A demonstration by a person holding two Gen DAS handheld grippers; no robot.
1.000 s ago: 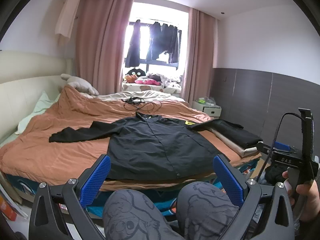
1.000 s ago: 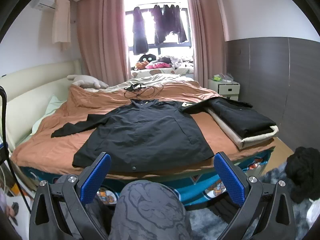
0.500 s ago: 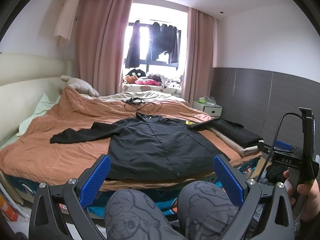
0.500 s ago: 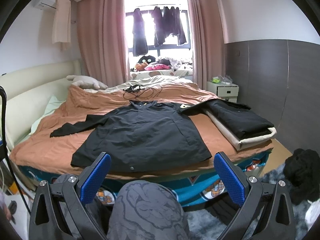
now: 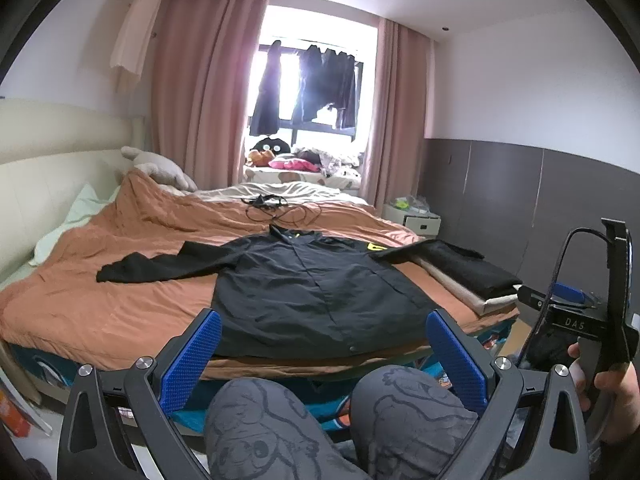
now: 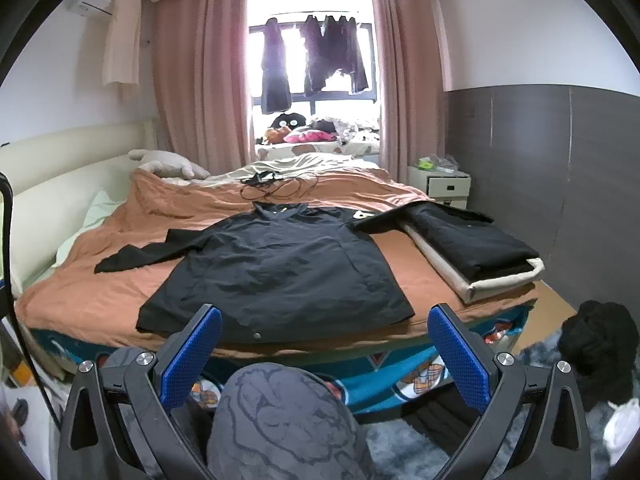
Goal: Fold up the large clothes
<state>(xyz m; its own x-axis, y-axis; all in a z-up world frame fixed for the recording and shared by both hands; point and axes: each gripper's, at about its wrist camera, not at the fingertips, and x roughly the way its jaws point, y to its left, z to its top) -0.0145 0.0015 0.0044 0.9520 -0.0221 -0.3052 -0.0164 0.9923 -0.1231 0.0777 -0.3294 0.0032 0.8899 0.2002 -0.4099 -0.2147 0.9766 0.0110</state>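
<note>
Nothing folded yet: the black shirt [image 5: 316,288] lies spread flat on the bed [image 5: 100,308], sleeves out, well ahead of both tools. The left tool [image 5: 324,352] and right tool [image 6: 324,350] both gape wide, empty, held low above the person's knees [image 6: 280,408]. Next, I'd say, reach forward and pinch a sleeve or hem corner.
</note>
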